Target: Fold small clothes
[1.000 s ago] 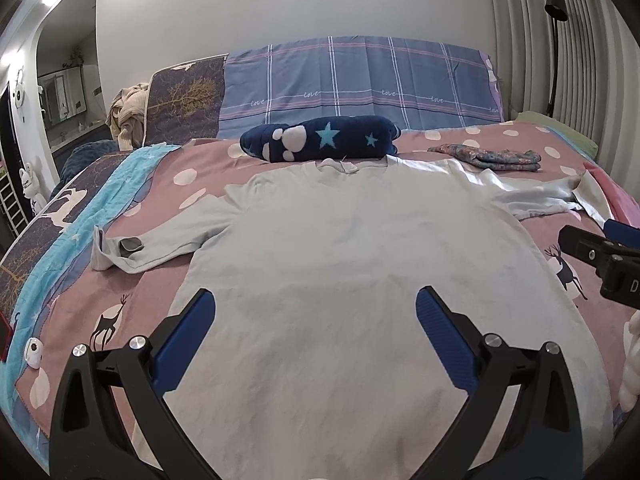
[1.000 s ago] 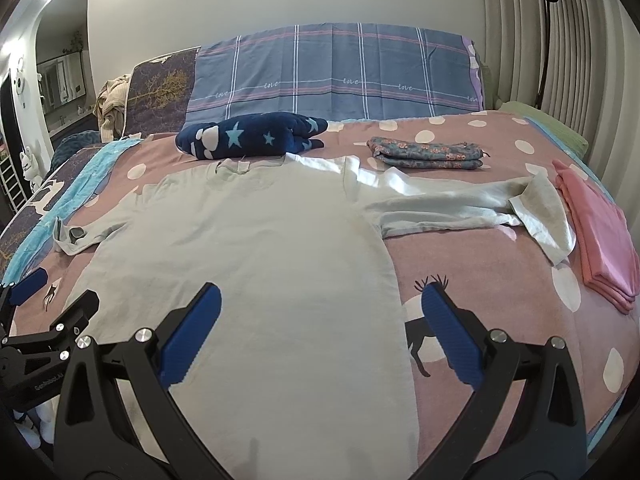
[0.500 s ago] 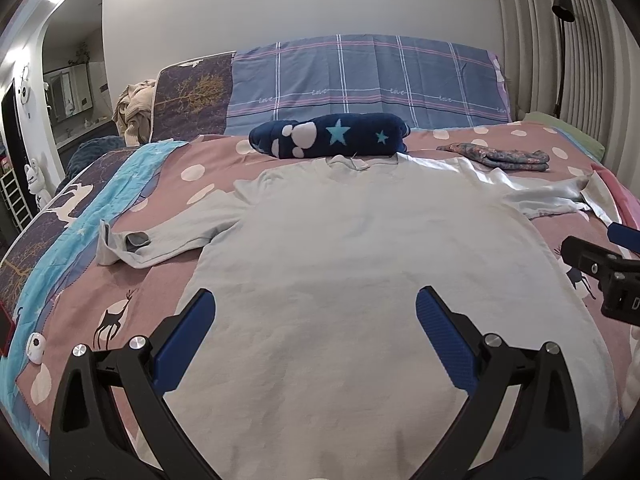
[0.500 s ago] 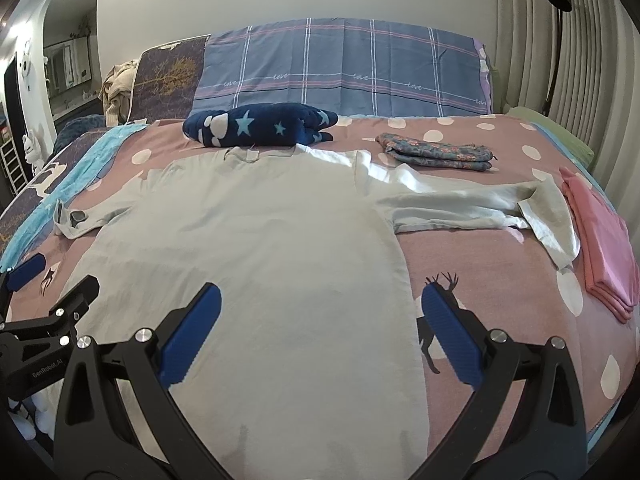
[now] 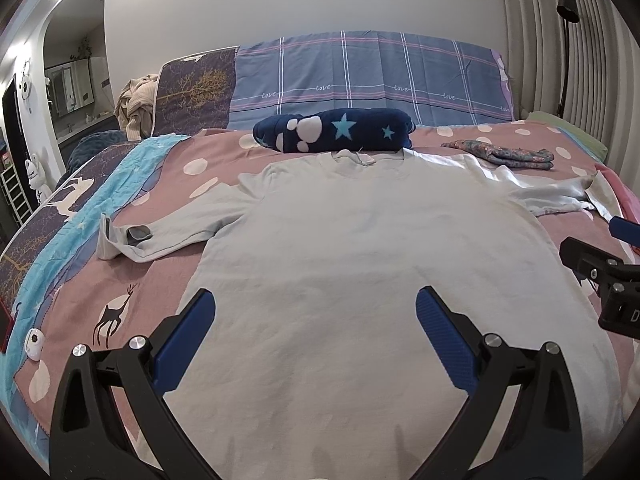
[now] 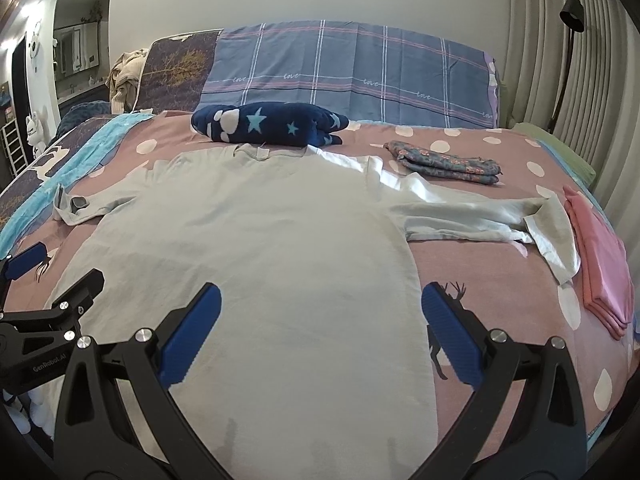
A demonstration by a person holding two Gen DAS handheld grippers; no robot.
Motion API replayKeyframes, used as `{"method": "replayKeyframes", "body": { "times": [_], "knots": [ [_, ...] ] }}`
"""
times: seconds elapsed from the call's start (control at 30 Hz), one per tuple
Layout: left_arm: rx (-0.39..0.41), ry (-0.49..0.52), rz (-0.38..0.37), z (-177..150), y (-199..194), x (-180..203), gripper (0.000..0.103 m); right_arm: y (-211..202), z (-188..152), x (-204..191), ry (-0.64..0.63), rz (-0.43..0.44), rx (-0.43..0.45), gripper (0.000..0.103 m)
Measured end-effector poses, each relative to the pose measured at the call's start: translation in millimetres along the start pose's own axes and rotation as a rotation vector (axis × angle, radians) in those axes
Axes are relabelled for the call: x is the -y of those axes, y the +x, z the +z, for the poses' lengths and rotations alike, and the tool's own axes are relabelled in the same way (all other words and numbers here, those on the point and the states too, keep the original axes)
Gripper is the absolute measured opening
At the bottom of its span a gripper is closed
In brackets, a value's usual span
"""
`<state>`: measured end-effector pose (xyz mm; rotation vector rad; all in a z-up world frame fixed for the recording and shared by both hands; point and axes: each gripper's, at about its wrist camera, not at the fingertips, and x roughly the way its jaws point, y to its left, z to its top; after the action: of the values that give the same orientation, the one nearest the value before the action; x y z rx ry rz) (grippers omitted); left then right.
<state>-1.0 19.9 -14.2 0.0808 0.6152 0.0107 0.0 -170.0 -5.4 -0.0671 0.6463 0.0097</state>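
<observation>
You're over a bed with a pink polka-dot deer duvet [image 6: 492, 280] in a bedroom, plaid pillow [image 5: 372, 76] reading "love" at the head. The pale grey long-sleeve shirt [image 5: 360, 248] lies flat mid-bed. Your left gripper [image 5: 316, 320] and right gripper [image 6: 320, 320] both hover, jaws wide apart, empty.

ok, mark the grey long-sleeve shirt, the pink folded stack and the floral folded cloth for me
grey long-sleeve shirt [image 6: 260, 220]: right wrist view, middle of the chest.
pink folded stack [image 6: 600, 256]: right wrist view, top layer near its middle.
floral folded cloth [image 6: 444, 162]: right wrist view, top surface at centre.
</observation>
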Motion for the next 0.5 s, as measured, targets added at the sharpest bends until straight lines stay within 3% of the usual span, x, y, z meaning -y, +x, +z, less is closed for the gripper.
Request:
{"method": "replayKeyframes", "body": {
  "times": [0.5],
  "knots": [
    [-0.015,-0.013,0.014,-3.9,7.1,-10.2,0.101,7.0,-1.9,5.4,0.017,-0.004,-0.024,0.101]
  ]
}}
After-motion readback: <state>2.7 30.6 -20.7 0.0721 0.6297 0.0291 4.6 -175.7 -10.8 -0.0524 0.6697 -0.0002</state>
